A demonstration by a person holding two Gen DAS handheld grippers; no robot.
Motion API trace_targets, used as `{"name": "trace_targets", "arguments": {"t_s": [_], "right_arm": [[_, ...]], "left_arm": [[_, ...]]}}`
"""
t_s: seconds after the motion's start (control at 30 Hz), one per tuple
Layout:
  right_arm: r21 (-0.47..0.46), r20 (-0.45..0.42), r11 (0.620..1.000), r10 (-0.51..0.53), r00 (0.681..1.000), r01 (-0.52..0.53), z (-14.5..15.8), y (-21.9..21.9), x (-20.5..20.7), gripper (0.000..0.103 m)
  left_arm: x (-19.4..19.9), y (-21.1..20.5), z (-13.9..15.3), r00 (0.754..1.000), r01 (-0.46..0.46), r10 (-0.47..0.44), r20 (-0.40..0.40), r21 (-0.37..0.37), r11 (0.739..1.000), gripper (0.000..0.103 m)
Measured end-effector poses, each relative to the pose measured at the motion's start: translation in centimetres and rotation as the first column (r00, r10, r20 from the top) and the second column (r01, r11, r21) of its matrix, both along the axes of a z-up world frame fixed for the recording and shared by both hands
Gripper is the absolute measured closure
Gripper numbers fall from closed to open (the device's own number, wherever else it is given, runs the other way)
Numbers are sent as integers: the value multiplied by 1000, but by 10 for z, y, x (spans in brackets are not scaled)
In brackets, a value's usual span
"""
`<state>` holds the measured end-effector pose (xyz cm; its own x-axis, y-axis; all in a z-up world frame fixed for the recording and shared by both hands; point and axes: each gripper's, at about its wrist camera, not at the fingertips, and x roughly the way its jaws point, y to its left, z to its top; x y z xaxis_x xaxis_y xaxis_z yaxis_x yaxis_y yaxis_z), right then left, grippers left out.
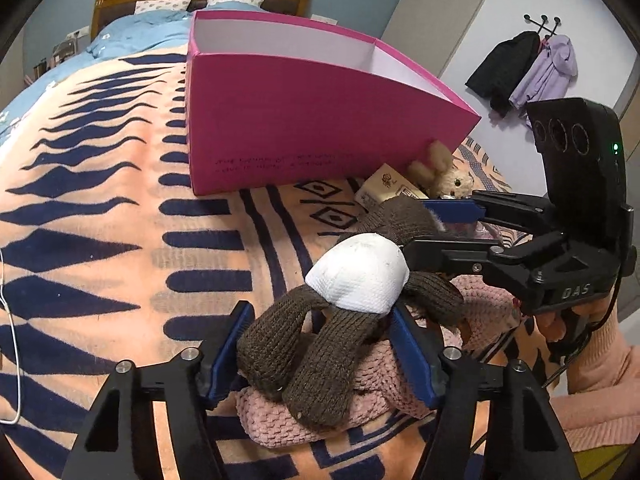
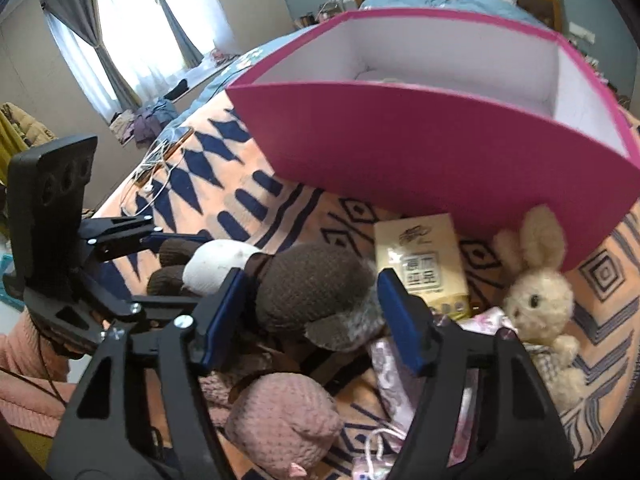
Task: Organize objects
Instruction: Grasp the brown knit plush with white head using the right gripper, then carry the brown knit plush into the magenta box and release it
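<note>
A brown knitted doll with a white body (image 1: 360,276) lies on a pink knitted toy (image 1: 296,412) on the bed. My left gripper (image 1: 320,356) is open around the doll's legs. My right gripper (image 2: 310,312) is open around the doll's brown head (image 2: 312,284); it also shows in the left wrist view (image 1: 452,224). The left gripper shows in the right wrist view (image 2: 176,240). A pink box (image 1: 304,120) stands open just beyond; its white inside (image 2: 440,60) shows a pale item at the bottom.
A cream plush rabbit (image 2: 536,288), a tissue pack (image 2: 424,260) and a pink patterned pouch (image 2: 396,380) lie beside the doll by the box. The peach and navy blanket (image 1: 100,240) covers the bed. A white cable (image 2: 156,176) lies at the bed's left edge.
</note>
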<state>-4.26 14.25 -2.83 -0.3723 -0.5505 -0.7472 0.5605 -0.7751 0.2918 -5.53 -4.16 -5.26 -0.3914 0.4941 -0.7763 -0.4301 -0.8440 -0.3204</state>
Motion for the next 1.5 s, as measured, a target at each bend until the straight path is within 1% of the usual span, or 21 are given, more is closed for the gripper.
{"name": "trace_targets", "arguments": {"t_s": [0.07,0.13,0.17,0.23,0.27,0.37,0.43,0.53,0.6,0.83,0.97,1.03,1.17,1.27,1.33,1.5], "right_arm": [[7,-1,1000,4,1000,-4,-1,-1,0,42],[0,1,1000,7,1000,-7,-1,1,0,44],[-5,1,1000,4,1000,-4,-1,2,1,45],[-14,-8,1000,-6,1000,6,0,4,3,48],[-20,-11,1000,-12,1000,12,1,5,4,49],[-39,-33,999,-28,999,27,9,8,10,50],[-64,-54,998,-24,998,21,18,10,15,51],[-62,-121,998,-32,992,25,34,10,25,51],[-67,-150,997,-44,988,34,42,12,28,51],[-105,-197,993,-79,977,59,61,21,31,51],[-118,-216,991,-93,972,68,73,26,30,51],[-122,-231,990,-99,968,72,80,26,28,51],[-137,-259,987,-114,959,81,98,27,19,51],[-139,-306,986,-127,943,88,114,26,11,51],[-149,-320,985,-137,937,93,122,26,3,51],[-168,-330,980,-161,930,110,135,24,-23,51]], "left_arm": [[0,-2,2,1000,-4,4,7,13,1000,40],[-1,-4,2,1000,-3,2,22,40,999,47],[-1,-4,3,1000,-3,2,29,47,999,48],[0,-2,6,1000,-1,-1,26,52,999,55],[1,0,8,1000,1,-3,26,59,998,56],[3,4,19,1000,10,-10,-7,65,998,57],[7,9,31,999,20,-18,-48,55,998,59],[9,12,44,996,25,-21,-85,46,999,59],[8,14,54,994,27,-22,-104,50,998,59],[3,21,75,987,44,-40,-154,21,999,59],[-1,27,87,980,49,-49,-191,-4,999,58],[-4,29,98,975,49,-53,-215,-24,998,58],[-14,32,118,966,42,-54,-253,-50,998,58],[-26,34,132,960,35,-51,-277,-60,998,58],[-36,36,141,955,27,-45,-293,-66,997,58],[-62,39,150,952,8,-32,-305,-80,997,58]]}}
